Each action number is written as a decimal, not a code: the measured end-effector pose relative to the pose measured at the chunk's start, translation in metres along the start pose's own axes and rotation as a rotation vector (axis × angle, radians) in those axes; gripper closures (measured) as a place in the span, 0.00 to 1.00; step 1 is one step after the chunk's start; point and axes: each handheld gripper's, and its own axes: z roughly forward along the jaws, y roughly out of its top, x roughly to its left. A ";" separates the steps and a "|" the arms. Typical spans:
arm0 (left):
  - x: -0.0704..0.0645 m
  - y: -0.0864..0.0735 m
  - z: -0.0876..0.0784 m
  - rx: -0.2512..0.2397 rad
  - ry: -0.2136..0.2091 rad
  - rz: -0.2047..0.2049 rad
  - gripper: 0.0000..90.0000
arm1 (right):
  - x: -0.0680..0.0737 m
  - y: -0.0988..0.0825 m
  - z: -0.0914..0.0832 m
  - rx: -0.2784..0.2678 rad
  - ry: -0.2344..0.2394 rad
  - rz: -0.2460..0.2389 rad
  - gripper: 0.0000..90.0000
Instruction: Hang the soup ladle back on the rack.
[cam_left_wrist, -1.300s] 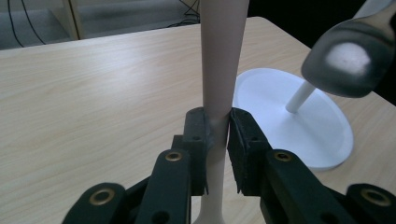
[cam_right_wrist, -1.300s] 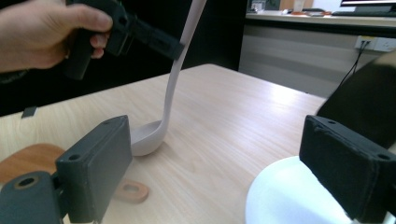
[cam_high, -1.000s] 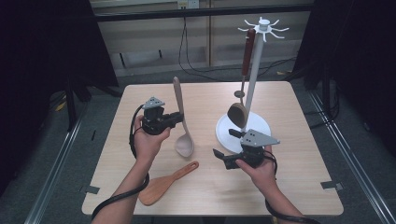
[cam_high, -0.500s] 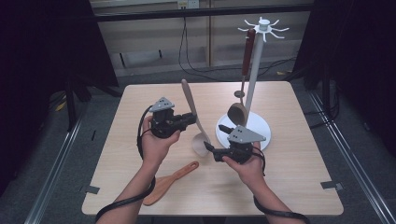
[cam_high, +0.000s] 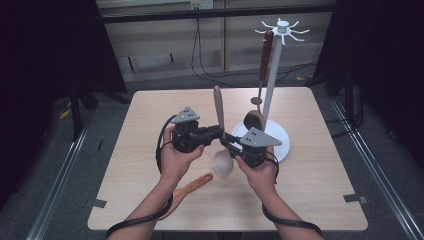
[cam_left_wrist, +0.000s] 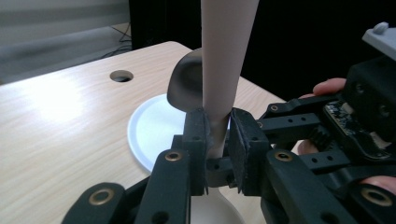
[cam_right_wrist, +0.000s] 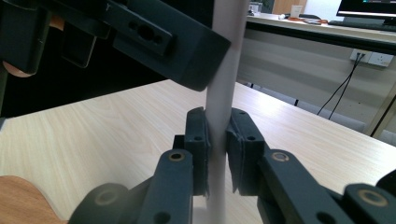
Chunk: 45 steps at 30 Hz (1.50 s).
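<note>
A pale wooden spoon (cam_high: 218, 106) stands upright over the table's middle, bowl (cam_high: 222, 163) down and handle up. My left gripper (cam_high: 219, 132) is shut on its handle from the left. My right gripper (cam_high: 228, 140) has just been closing and now pinches the same handle a little lower, from the right. In the left gripper view the pads (cam_left_wrist: 198, 135) squeeze the spoon's handle (cam_left_wrist: 225, 56). In the right gripper view the pads (cam_right_wrist: 196, 144) press both sides of the pale handle (cam_right_wrist: 226, 70), with a left gripper jaw just above.
A white utensil stand (cam_high: 280, 145) with a hooked top (cam_high: 283, 26) is at the right back; a dark-handled ladle (cam_high: 265, 55) hangs on it. A brown wooden spatula (cam_high: 192, 186) lies near the front of the table (cam_high: 320, 195).
Both hands came together at the table's middle. The left gripper carried the spoon rightward and a little higher. The right gripper's jaws went from wide open to closed on the handle.
</note>
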 end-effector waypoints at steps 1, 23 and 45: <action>-0.001 0.000 0.000 -0.003 -0.003 -0.002 0.86 | 0.000 0.000 -0.002 -0.009 -0.004 -0.007 0.89; 0.016 -0.018 -0.002 -0.052 0.055 0.007 0.32 | -0.023 -0.004 -0.035 -0.020 0.064 0.063 0.89; 0.041 -0.055 -0.001 0.032 0.184 0.008 0.06 | -0.043 0.006 -0.062 -0.080 0.201 0.078 0.89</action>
